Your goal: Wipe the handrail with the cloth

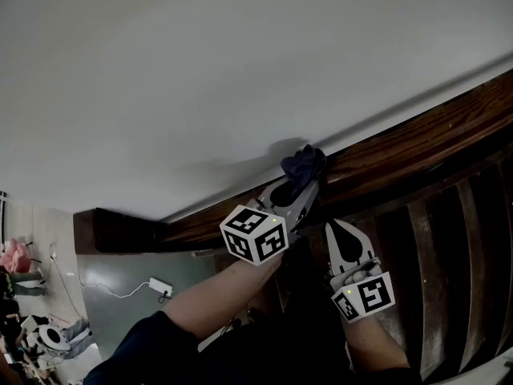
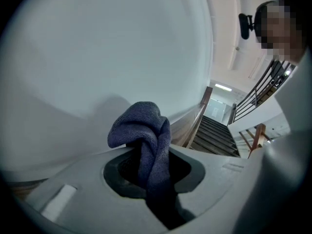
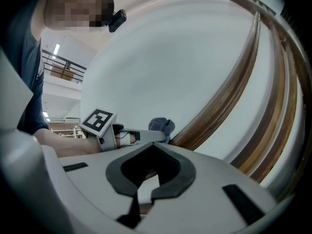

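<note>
Listing by size, largest first: one white wall (image 1: 200,79), filling the upper head view; one dark wooden handrail (image 1: 417,143), running slantwise along the wall's lower edge; several dark balusters (image 1: 437,279) below the rail, exact count unclear; two bare forearms (image 1: 216,295) reaching up from the bottom of the view; two grippers, each with one marker cube; left gripper (image 1: 300,187), jaws clamped on the cloth, raised to the rail; right gripper (image 1: 340,229), just below the rail, jaws drawn to a narrow slit with nothing between them; one dark blue cloth (image 1: 304,165), bunched, touching the handrail's upper edge beside the wall.
</note>
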Demonstrator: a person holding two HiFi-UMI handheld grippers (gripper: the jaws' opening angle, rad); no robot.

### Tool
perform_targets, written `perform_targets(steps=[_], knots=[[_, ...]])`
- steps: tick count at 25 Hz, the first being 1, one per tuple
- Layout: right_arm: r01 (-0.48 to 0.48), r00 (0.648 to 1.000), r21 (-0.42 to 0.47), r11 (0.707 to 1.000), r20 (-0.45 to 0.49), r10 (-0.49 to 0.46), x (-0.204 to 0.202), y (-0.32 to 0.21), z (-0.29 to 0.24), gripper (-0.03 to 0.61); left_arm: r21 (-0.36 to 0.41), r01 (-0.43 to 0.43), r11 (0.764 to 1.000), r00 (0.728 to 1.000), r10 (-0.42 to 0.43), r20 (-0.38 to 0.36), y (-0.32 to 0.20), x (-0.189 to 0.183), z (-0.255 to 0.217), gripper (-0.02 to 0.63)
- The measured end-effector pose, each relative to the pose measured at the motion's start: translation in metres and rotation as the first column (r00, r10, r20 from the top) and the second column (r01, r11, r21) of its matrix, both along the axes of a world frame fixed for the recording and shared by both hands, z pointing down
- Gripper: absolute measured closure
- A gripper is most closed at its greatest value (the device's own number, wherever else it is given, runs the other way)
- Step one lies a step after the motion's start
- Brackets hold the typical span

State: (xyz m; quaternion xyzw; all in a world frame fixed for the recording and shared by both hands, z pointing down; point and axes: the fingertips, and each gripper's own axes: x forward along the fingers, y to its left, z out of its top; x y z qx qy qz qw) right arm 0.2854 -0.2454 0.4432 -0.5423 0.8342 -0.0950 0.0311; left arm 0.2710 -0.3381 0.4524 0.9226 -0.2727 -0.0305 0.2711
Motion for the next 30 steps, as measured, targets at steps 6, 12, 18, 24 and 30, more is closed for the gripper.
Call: perform_targets(steps=[6,12,18,24,30], knots=[[0.013,1.000,0.006,1.000,0.008,-0.013,-0.008,0.005,-0.009,0.571,-0.085,0.038,0.996,0.999,-0.035,0.034,-0.004,-0.020,0.018,0.531],[0.036,0.999,-0.012,0.999,0.008,-0.036,-0.023,0.013,0.000,0.571,-0.113,0.097,0.989,0.994,-0.091,0.054,-0.008,-0.052,0.041,0.531],[0.060,0.998,-0.035,0.998,-0.010,-0.060,-0.032,0.021,0.006,0.570,-0.112,0.153,0.982,0.986,-0.143,0.089,-0.010,-0.082,0.061,0.531],[0.086,0.996,-0.064,0.994,-0.029,-0.088,-0.045,0.026,0.014,0.571,-0.135,0.207,0.969,0.977,-0.197,0.085,-0.012,-0.112,0.078,0.531],[0.128,0.991,-0.080,0.988,-0.036,-0.132,-0.065,0.026,0.020,0.571,-0.167,0.263,0.950,0.964,-0.252,0.084,-0.013,-0.143,0.097,0.531]])
